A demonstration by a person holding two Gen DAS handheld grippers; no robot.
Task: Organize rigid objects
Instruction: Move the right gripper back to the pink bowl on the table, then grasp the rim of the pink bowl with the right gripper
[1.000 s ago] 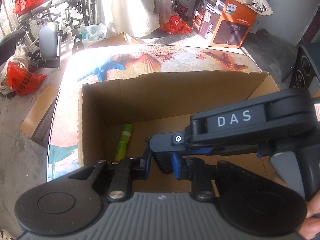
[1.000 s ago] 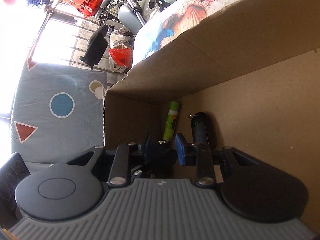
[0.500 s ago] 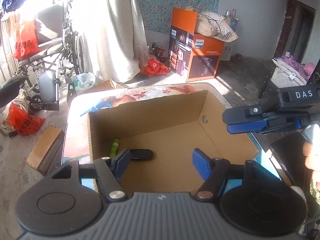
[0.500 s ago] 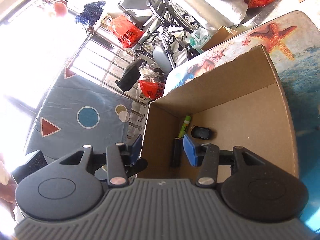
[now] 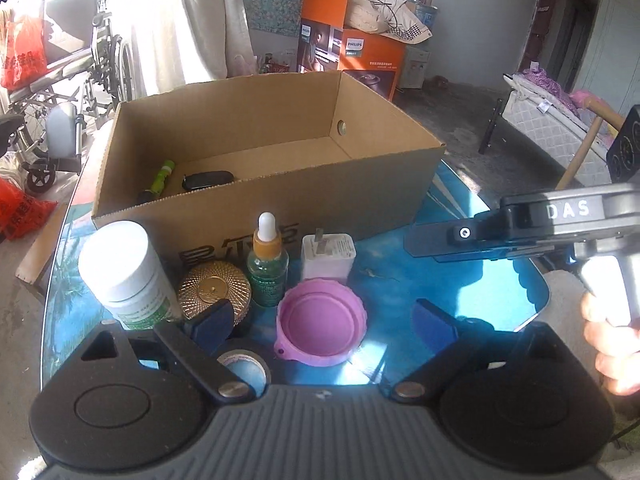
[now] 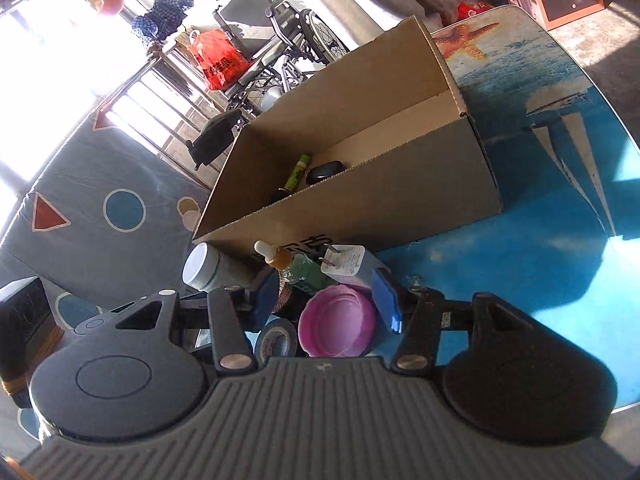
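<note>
Change since before: both grippers were down inside the cardboard box (image 5: 256, 160) one second ago; now they are out of it and stand over the row of small things in front of the box.
Left gripper (image 5: 324, 322): its jaws are opening and already stand wide; nothing is between the blue pads, only the pink bowl (image 5: 322, 320) lies below them.
Right gripper (image 6: 326, 296): its jaws are opening, about half spread; no thing is pinched, and the pink bowl (image 6: 338, 326) is seen under the gap. In the left wrist view it shows at the right, with a hand (image 5: 608, 344) on its handle.
Inside the box: a green tube (image 5: 162, 174) and a black oval object (image 5: 208, 179) lie on the floor near the left wall, just beside each other.
In front of the box, on the table (image 5: 460, 304): a white jar (image 5: 128, 276), a gold round lid (image 5: 214, 290), a dropper bottle (image 5: 267, 264), a white charger plug (image 5: 328, 256), then the pink bowl and a roll of tape (image 5: 242, 368) nearer to the camera.
Table surface: blue sea picture with a starfish (image 6: 466, 42) on the far side.
</note>
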